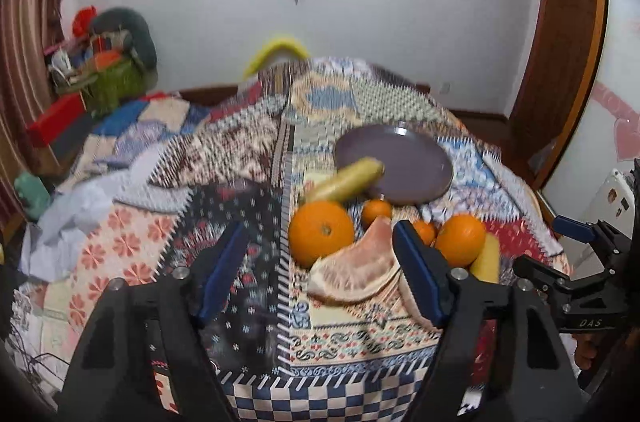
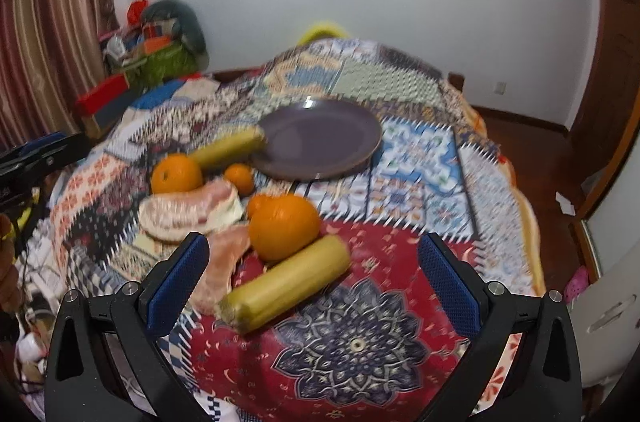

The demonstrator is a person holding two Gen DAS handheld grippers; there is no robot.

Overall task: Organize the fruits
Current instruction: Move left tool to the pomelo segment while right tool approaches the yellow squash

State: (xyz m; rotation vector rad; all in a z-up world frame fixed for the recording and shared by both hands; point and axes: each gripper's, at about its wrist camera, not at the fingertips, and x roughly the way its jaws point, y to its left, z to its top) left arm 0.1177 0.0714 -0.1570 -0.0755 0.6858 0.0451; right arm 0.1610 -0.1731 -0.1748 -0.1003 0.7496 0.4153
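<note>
A purple plate (image 1: 404,158) (image 2: 320,138) lies on the patchwork cloth, holding nothing. Near it lie two big oranges (image 1: 321,232) (image 2: 284,225), small tangerines (image 1: 377,211) (image 2: 239,176), pomelo wedges (image 1: 356,272) (image 2: 188,210) and two yellow-green stalk pieces (image 1: 344,180) (image 2: 286,284). My left gripper (image 1: 320,270) is open and empty, its right finger beside a pomelo wedge. My right gripper (image 2: 314,282) is open and empty, with the near stalk piece and an orange between its fingers' line; it also shows in the left wrist view (image 1: 580,242).
The cloth-covered table (image 2: 420,158) drops off at the right to a wooden floor (image 2: 532,150). A cluttered pile with a green basket (image 1: 112,86) and a red box (image 1: 56,120) sits at the far left. A white appliance (image 2: 612,318) stands at the right.
</note>
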